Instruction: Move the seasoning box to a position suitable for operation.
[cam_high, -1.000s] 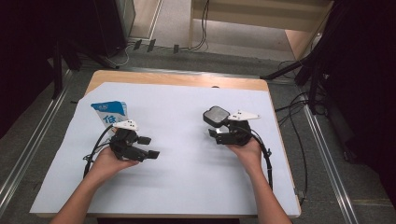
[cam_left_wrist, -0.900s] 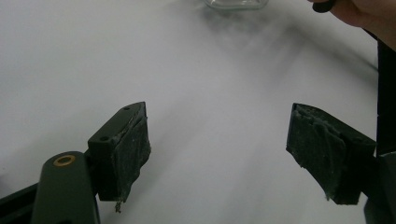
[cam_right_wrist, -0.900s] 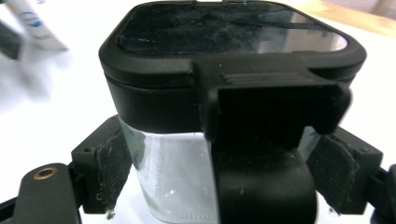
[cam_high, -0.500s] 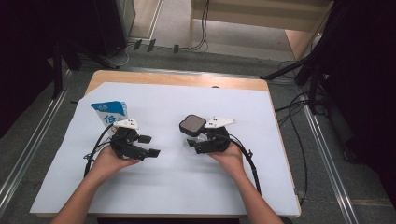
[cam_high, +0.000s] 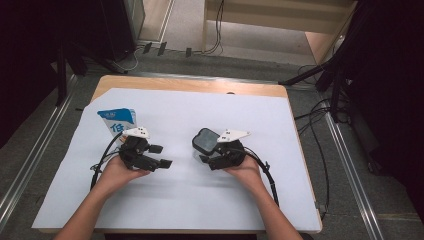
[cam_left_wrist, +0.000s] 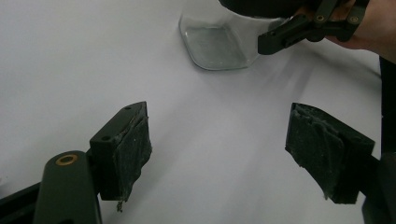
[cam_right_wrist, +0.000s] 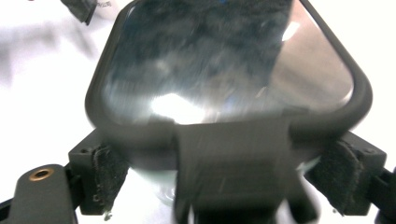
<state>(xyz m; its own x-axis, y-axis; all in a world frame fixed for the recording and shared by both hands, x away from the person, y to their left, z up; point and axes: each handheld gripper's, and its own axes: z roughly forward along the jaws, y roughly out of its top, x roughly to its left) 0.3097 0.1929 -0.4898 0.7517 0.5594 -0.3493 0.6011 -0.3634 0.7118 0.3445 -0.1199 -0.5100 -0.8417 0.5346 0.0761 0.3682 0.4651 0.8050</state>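
Jar (cam_high: 205, 142) sitting near the table's middle, clamped in the right gripper (cam_high: 212, 155): clear glass body, dark square lid on top. White sheet (cam_high: 300, 200) is covering most of the table (cam_high: 190, 85), giving a plain work surface. Blue carton (cam_high: 116, 120) is standing at the sheet's left, just behind the left hand, apart from the jar. Right hand is holding the jar low, its base looking to be on or just over the sheet in the left gripper view (cam_left_wrist: 217, 46), probably bringing it toward the other gripper for a two-handed step such as opening the lid. Left gripper (cam_high: 160, 156) is pointing at the jar, likely waiting to take or brace it. Its pads (cam_left_wrist: 133, 144) are standing wide apart, holding nothing, only sheet between them. Right gripper's pads (cam_right_wrist: 105, 175) are pressing the jar's sides just under the lid (cam_right_wrist: 224, 65).
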